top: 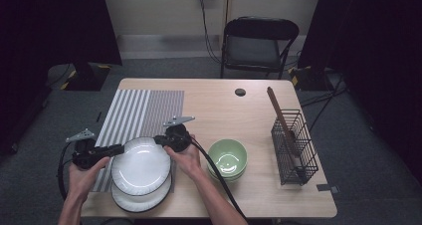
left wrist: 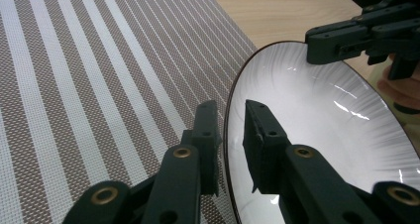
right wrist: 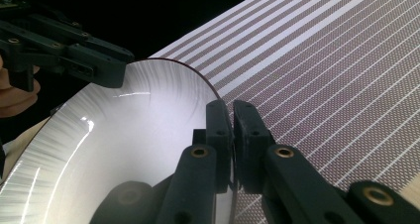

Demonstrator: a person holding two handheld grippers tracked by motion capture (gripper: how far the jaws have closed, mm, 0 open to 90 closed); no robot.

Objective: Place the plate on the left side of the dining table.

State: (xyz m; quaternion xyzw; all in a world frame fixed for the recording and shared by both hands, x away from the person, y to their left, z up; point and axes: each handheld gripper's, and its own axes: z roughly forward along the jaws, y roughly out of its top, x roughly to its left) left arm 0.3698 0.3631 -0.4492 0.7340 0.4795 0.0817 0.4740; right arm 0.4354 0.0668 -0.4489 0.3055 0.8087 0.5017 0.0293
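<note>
A white plate [top: 141, 168] with a dark rim sits atop a second plate [top: 144, 199] at the table's front left. My left gripper [top: 122, 148] is at its left rim. In the left gripper view the jaws [left wrist: 230, 130] stand one on each side of the rim, with a gap still visible, and the plate [left wrist: 317, 135] spreads to the right. My right gripper [top: 158, 139] is at the far right rim; its jaws [right wrist: 232, 120] are shut on the edge of the plate [right wrist: 124, 135].
A striped placemat [top: 134, 110] lies behind the plates. Green bowls [top: 227, 158] stand stacked to the right. A black wire basket [top: 294, 148] holding a brown wooden utensil [top: 278, 113] is near the right edge. A folding chair [top: 259, 41] stands beyond the table.
</note>
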